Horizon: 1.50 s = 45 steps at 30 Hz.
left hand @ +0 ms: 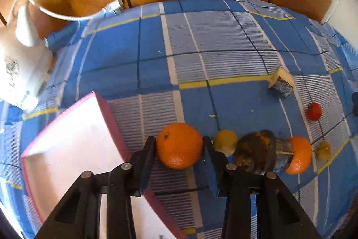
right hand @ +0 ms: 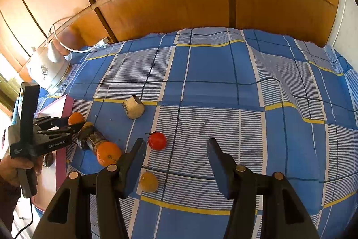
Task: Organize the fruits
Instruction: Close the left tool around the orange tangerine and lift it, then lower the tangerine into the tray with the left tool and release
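With the orange (left hand: 179, 145) sitting between the left gripper's (left hand: 179, 150) fingers (left hand: 147, 149), which are narrowed and seem to touch its sides, though a firm pinch can't be confirmed, the grip should be squared on its widest part before lifting, then carried into the pink box (left hand: 67, 145) just beside it. The right gripper (right hand: 176, 153) hangs half open and empty over the checked cloth (right hand: 212, 73), well apart from the orange, with the red fruit (right hand: 157, 141) near its left finger.

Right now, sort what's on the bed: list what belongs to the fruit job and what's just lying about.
Job: orange between left gripper fingers, pink box, second orange, red fruit, yellow fruits.
Lying about: white kettle, its cable, checked bedspread.
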Available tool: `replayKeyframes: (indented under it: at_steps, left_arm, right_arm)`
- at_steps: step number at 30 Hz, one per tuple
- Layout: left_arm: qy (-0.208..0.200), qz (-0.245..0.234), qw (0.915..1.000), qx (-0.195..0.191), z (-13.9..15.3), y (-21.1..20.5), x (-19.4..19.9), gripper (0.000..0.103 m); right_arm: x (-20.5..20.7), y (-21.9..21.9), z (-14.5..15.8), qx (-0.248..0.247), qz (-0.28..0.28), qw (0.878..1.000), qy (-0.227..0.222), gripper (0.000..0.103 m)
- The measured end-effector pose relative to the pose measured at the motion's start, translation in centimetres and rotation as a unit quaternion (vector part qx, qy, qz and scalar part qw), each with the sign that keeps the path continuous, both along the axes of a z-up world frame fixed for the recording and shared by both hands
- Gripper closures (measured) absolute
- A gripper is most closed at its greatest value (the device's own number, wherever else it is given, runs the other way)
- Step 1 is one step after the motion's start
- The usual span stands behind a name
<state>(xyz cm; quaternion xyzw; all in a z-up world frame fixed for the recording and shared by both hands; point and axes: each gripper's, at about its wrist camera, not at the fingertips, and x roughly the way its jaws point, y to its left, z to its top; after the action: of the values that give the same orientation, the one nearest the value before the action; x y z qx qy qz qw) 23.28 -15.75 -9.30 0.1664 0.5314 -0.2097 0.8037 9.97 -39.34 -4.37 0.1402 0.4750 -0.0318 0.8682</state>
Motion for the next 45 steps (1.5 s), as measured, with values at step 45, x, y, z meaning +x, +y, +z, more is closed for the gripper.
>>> replayKeyframes:
  at_steps: [45]
  left_arm:
    - [-0.112,0.244,0.9568,-0.112,5.6,17.4,-8.7,0.063]
  right_arm:
    - [0.3,8.3,-6.7,-0.099,0.18,0.974,0.098,0.077]
